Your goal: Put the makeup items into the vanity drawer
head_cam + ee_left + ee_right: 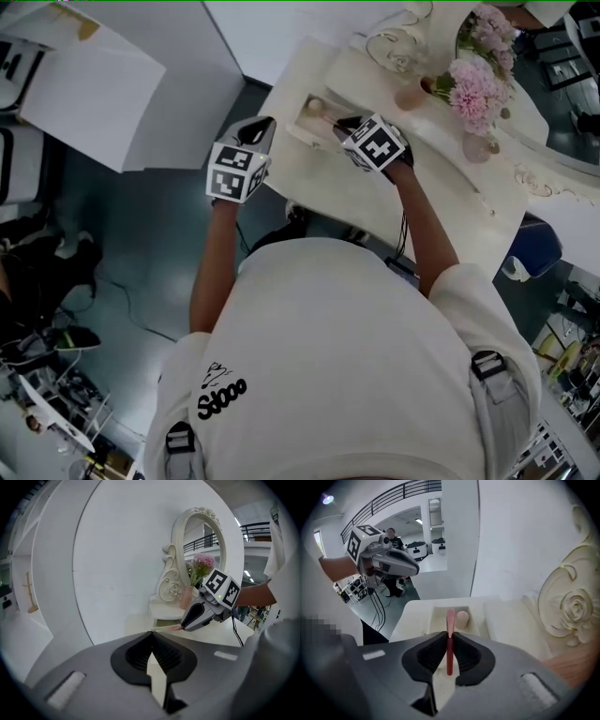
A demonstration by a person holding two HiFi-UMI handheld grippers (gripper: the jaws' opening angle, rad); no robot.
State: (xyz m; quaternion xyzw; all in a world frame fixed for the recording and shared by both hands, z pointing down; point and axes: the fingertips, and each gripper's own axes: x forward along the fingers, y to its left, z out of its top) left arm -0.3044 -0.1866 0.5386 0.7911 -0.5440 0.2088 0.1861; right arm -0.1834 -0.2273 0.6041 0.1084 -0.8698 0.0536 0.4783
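Two grippers hover by the open drawer [434, 617]. The right gripper [449, 641] clamps a slim pink makeup stick [450, 618] above it, over a beige sponge [462, 618] inside. The left gripper [152, 638], closed and empty, hangs beside it.

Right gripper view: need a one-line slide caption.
The right gripper, shut on a slim pink makeup stick, aims at the open vanity drawer holding a round beige sponge.
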